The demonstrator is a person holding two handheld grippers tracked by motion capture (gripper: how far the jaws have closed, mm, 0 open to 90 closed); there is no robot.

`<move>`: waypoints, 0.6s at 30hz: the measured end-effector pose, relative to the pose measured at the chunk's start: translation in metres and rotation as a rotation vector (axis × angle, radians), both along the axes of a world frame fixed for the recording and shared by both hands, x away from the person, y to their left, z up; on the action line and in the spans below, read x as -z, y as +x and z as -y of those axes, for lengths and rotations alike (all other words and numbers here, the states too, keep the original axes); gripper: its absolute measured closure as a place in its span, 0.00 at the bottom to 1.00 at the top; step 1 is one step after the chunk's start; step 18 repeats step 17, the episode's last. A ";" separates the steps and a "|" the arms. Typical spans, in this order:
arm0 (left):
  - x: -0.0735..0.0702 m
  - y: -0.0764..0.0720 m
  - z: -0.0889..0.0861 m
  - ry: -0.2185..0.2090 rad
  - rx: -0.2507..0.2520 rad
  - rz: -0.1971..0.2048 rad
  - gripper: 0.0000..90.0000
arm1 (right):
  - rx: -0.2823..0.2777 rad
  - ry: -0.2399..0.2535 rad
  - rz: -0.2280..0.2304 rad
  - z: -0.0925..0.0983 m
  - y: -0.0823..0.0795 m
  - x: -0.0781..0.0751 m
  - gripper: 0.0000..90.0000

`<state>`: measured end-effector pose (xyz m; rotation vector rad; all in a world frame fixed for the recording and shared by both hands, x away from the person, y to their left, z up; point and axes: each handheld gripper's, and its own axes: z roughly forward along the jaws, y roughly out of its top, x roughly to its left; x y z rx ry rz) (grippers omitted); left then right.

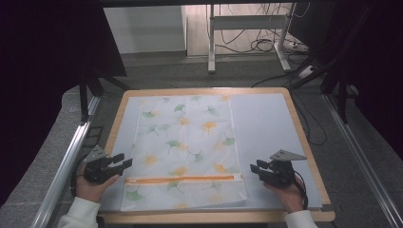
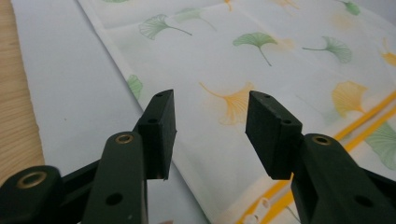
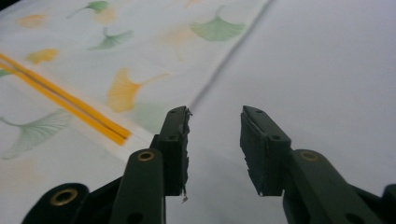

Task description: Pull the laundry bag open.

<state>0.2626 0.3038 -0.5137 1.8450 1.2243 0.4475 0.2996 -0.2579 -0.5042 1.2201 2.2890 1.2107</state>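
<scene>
The table (image 1: 304, 128) has a light wooden edge with visible grain. A smooth, matt, pale sheet (image 1: 266, 133) covers it. The printed bag (image 1: 185, 142) looks like thin matt cloth. The jaws of both grippers are black matt plastic with brass-coloured rivets.

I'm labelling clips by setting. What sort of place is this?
Probably a lab or workshop set up for recording, not a home. A wooden table sits between metal rails, loose cables lie on the floor under a desk frame, and a person holds camera-fitted tongs beside a leaf-print pouch.
</scene>
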 end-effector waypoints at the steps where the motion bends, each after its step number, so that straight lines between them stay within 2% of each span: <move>1: 0.000 0.001 0.001 0.009 0.000 0.000 0.57 | 0.007 0.000 -0.001 0.003 0.001 0.001 0.66; 4: 0.001 0.001 0.003 0.029 0.008 0.002 0.57 | 0.024 0.008 -0.004 0.007 0.002 0.002 0.63; 8: 0.001 0.000 0.003 0.034 0.006 0.002 0.55 | 0.011 0.002 0.002 0.003 0.001 0.002 0.57; 18: 0.002 -0.001 0.006 0.042 0.028 0.004 0.52 | 0.031 0.009 -0.009 0.003 0.002 0.002 0.47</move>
